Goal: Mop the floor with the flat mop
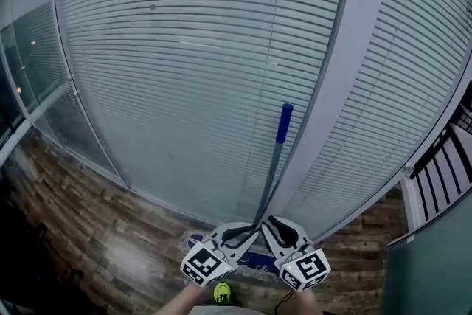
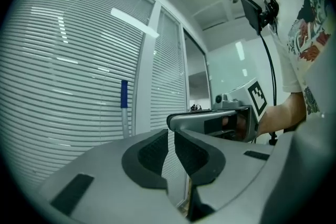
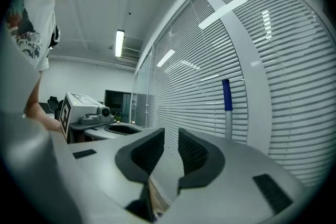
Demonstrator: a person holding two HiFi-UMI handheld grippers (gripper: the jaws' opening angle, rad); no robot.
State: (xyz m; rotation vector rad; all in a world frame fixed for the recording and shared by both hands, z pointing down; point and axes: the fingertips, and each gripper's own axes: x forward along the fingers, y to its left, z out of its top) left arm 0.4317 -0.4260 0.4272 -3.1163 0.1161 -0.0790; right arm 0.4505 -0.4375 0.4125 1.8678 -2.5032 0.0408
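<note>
Facing a wall of window blinds (image 1: 184,48), a person holds the left gripper (image 2: 171,134) and right gripper (image 3: 171,134) side by side, both pairs of jaws closed on nothing, while the flat mop (image 1: 271,173) stands between them, its head on the wooden floor (image 1: 110,232).

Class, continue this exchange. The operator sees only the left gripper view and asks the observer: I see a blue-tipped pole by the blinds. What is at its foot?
Observer: The head view shows the mop handle ending in a blue flat mop head on the floor.
Operator: What kind of floor?
Observer: Dark wood-look planks.
Operator: Is the right gripper holding anything?
Observer: No. In its own view the right gripper is shut and empty.
</note>
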